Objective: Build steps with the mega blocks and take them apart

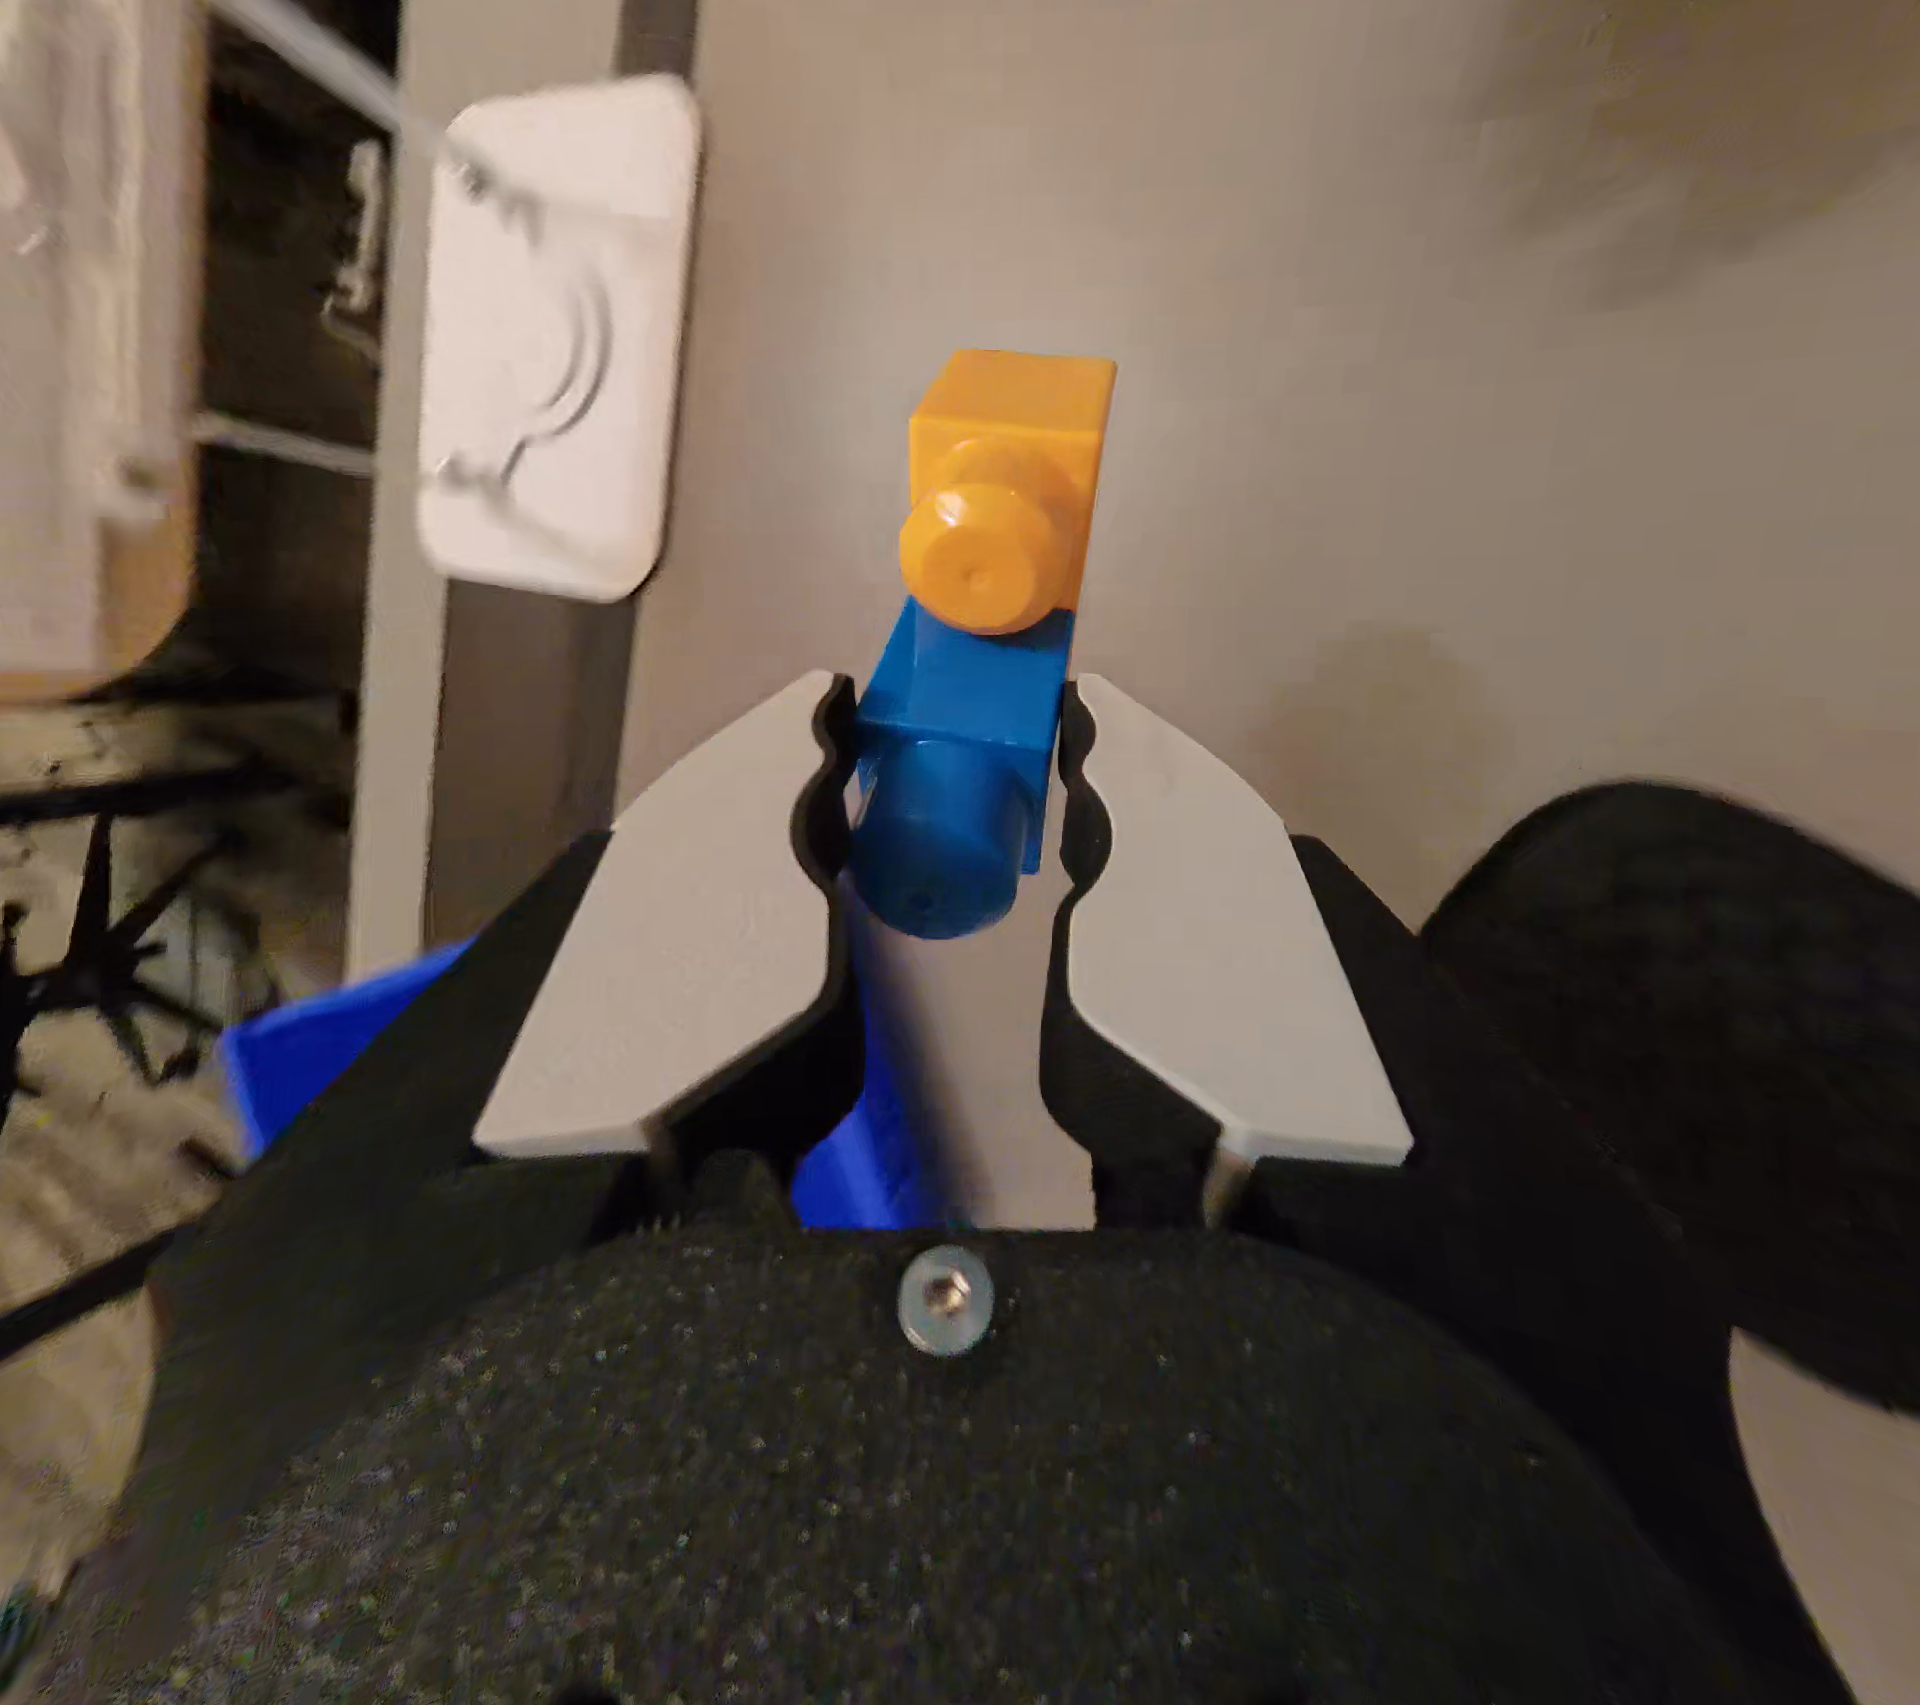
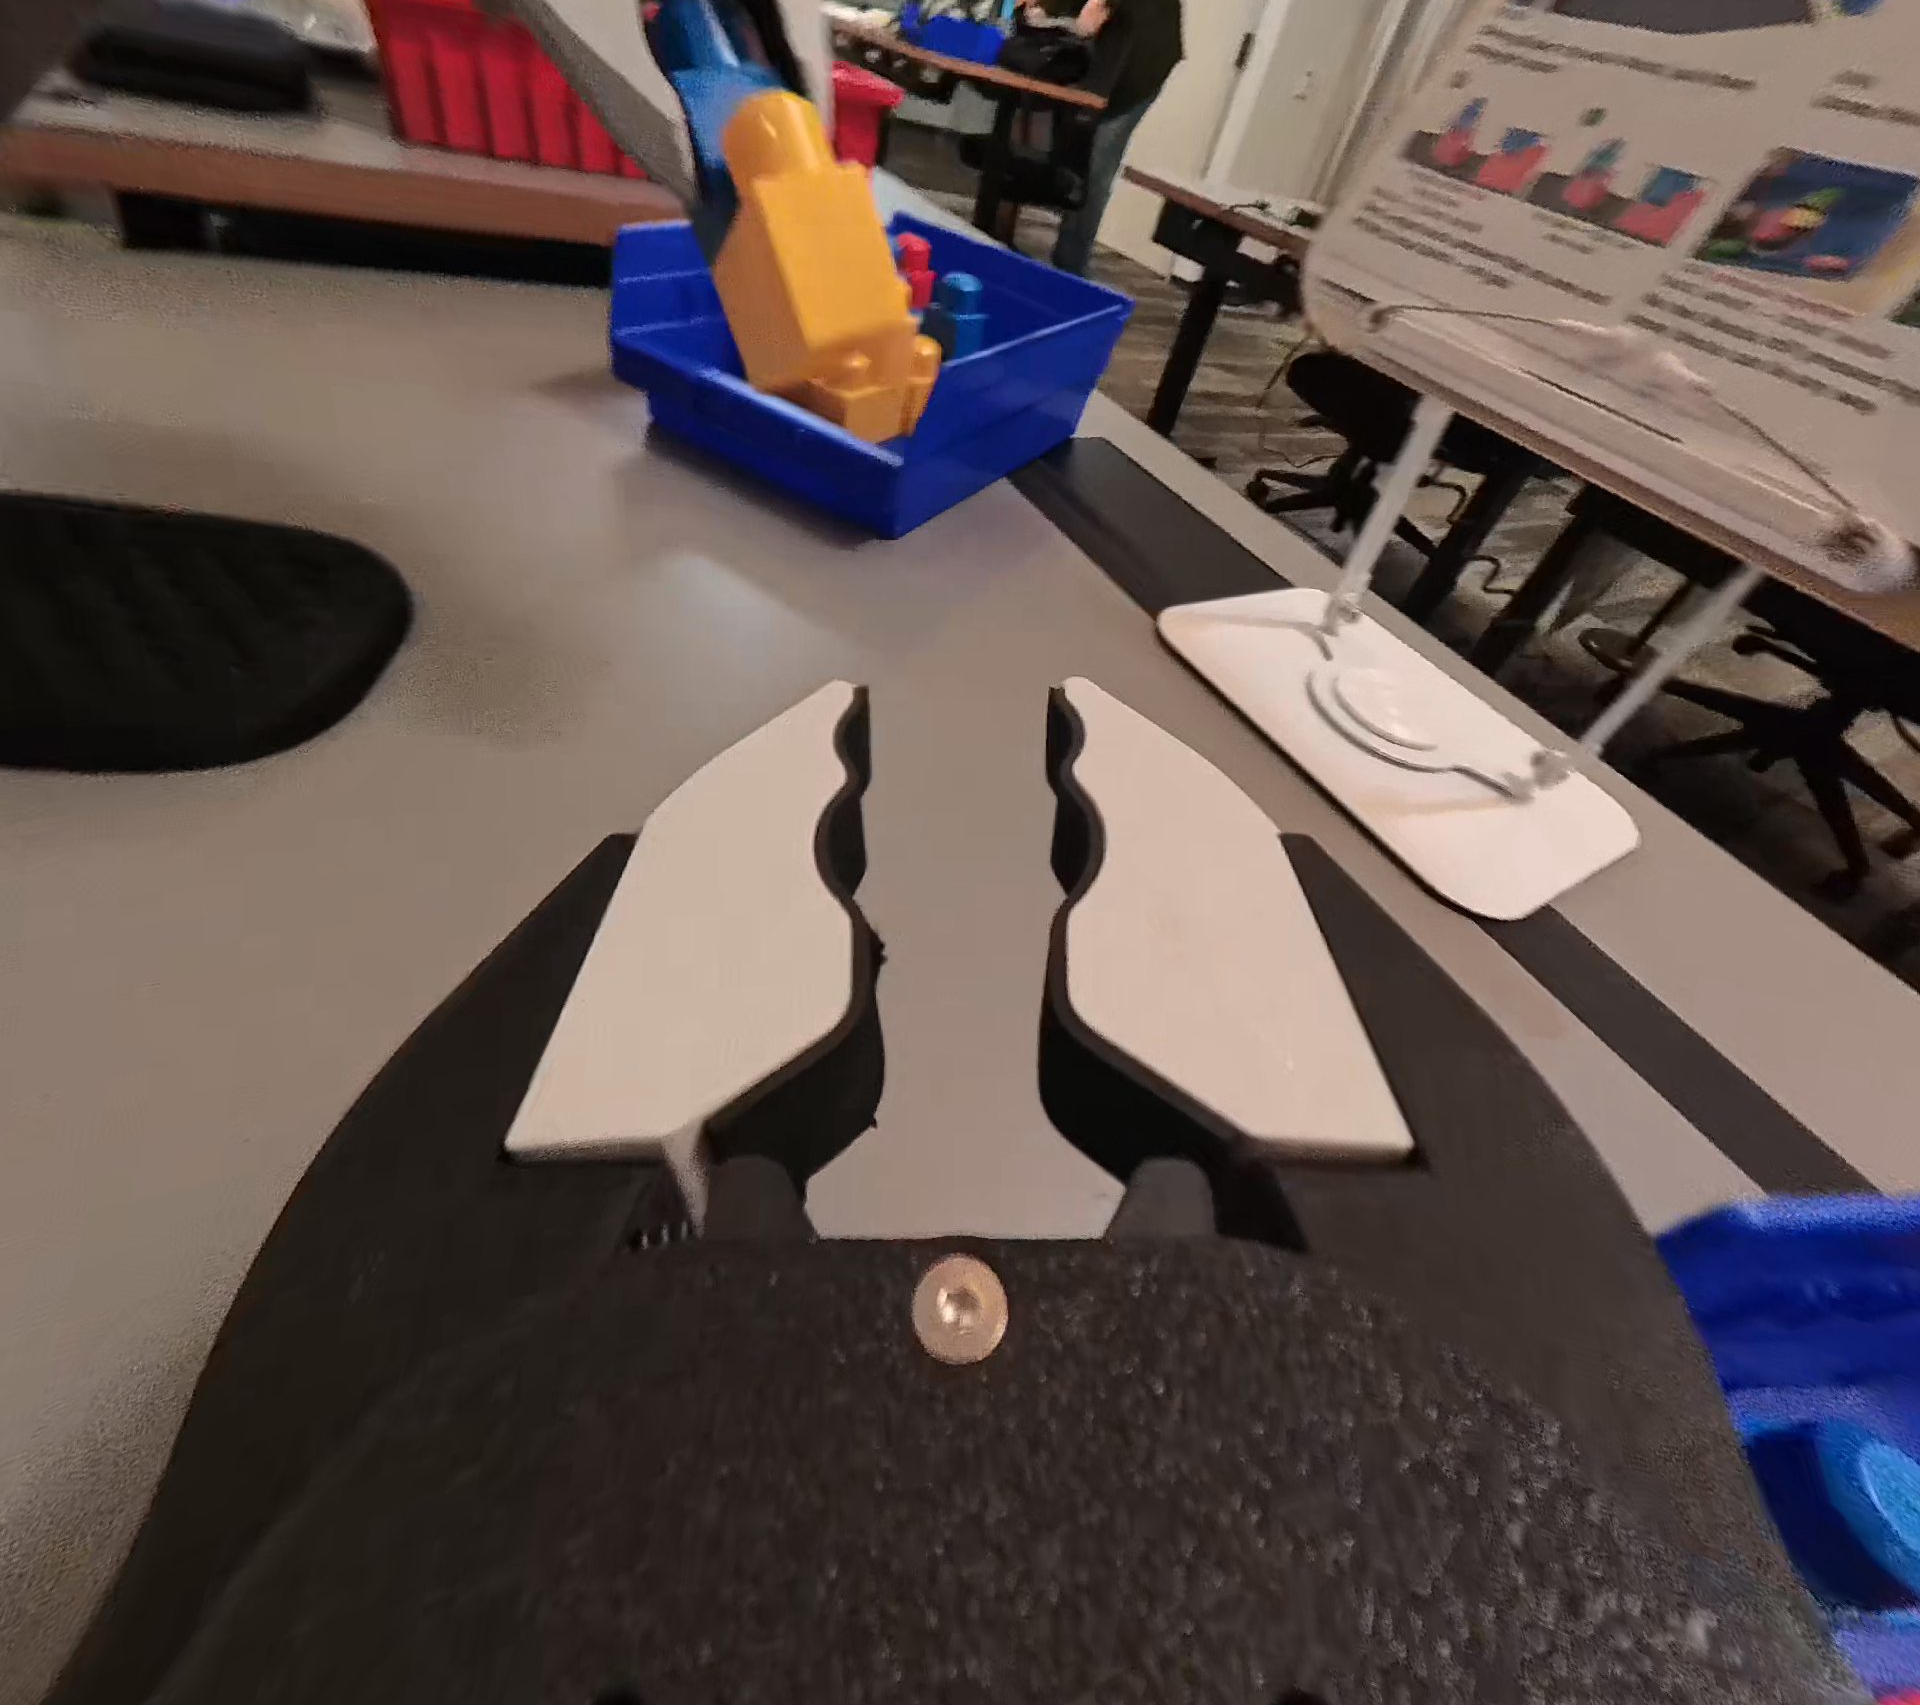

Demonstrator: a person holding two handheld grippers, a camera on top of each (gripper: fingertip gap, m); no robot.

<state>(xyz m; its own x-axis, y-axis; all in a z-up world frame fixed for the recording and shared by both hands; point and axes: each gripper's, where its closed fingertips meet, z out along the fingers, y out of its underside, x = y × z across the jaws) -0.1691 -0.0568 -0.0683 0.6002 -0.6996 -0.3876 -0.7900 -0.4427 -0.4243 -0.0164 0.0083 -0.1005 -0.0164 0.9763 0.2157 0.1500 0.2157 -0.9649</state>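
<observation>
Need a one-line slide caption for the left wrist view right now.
Left gripper shut on a blue block with an orange block attached beyond it, held above the grey table.

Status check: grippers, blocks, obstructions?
Left gripper shut on blue block, orange block attached. Right gripper open, empty. Blue bin beyond; nothing blocking.

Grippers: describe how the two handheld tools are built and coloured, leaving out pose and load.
Both match. The left gripper and right gripper each have two pale grey, wing-shaped fingers lined with wavy black inner pads, set on a black, grainy-textured body with a single silver screw at its centre. No cables or sleeves show clearly.
</observation>
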